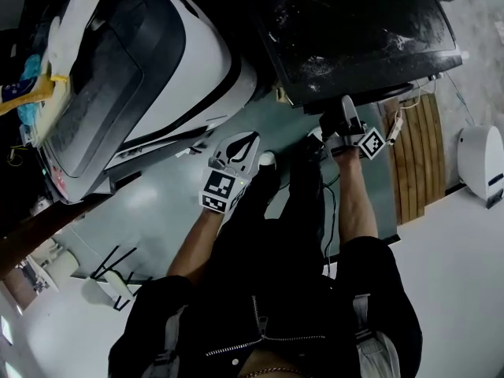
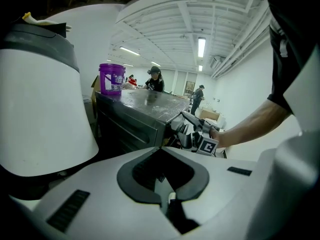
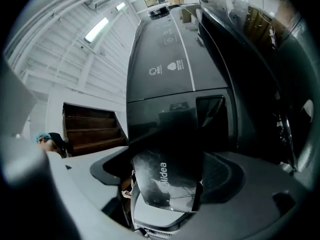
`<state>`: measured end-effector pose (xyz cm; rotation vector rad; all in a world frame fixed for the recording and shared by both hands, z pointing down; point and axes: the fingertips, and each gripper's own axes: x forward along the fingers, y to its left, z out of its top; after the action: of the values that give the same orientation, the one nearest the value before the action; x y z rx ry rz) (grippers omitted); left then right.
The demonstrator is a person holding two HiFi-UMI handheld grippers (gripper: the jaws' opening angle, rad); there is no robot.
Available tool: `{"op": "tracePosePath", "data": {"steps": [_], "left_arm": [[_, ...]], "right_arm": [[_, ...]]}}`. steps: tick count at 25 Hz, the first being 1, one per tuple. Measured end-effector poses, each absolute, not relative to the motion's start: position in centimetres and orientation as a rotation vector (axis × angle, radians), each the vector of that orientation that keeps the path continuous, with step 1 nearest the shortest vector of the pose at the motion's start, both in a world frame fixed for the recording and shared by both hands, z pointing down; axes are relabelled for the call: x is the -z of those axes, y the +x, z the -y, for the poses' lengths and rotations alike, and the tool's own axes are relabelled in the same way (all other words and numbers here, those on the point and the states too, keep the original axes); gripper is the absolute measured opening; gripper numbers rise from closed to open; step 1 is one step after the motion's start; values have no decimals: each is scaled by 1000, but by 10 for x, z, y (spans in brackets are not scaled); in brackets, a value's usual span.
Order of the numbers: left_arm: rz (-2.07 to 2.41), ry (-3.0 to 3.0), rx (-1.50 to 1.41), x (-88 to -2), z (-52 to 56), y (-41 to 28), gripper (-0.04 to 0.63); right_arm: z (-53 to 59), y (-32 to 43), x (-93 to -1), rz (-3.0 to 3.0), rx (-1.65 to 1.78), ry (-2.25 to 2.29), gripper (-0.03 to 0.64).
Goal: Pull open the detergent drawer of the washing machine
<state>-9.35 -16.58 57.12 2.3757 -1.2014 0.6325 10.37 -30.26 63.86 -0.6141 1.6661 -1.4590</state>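
The detergent drawer (image 3: pixel 165 184) has a glossy, near-black front with pale "idea" lettering and dusty smears across it. A lighter grey body shows just beneath the front. The drawer sits on the front of the dark washing machine (image 3: pixel 165 69), close under its top edge, at the near side of the machine (image 1: pixel 362 30) as I look down.

My right hand-held gripper (image 3: pixel 167 156) is clamped on that drawer front, one jaw on each side of the panel. My bare right forearm reaches straight ahead from my body, and the right hand-held gripper (image 1: pixel 346 105) points into the machine's near edge, with its marker cube to the right.

My left hand-held gripper (image 2: pixel 160 151) has its jaws together at the tips with nothing between them. Only a leaf-shaped gap lies behind the closed tips. My left forearm angles forward and the left hand-held gripper (image 1: pixel 253 138) hangs free over the green floor (image 1: pixel 157 203), between the two machines and to the left of my right one.

Further left stands a white machine (image 1: pixel 205 61) with a white glove (image 1: pixel 71 26) lying on its lid. A purple bucket (image 2: pixel 112 78) stands on the dark washing machine's top at its far end.
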Motion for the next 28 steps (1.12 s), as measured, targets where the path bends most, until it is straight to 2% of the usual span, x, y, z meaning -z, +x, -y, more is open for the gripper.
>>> {"op": "tracePosePath", "data": {"steps": [22, 28], "left_arm": [[1236, 2357, -670, -567, 145, -115, 21], [1207, 2382, -667, -566, 149, -108, 21]], "right_arm": [[281, 111, -637, -1685, 1451, -572, 374], [280, 111, -637, -1673, 1452, -600, 385]]}}
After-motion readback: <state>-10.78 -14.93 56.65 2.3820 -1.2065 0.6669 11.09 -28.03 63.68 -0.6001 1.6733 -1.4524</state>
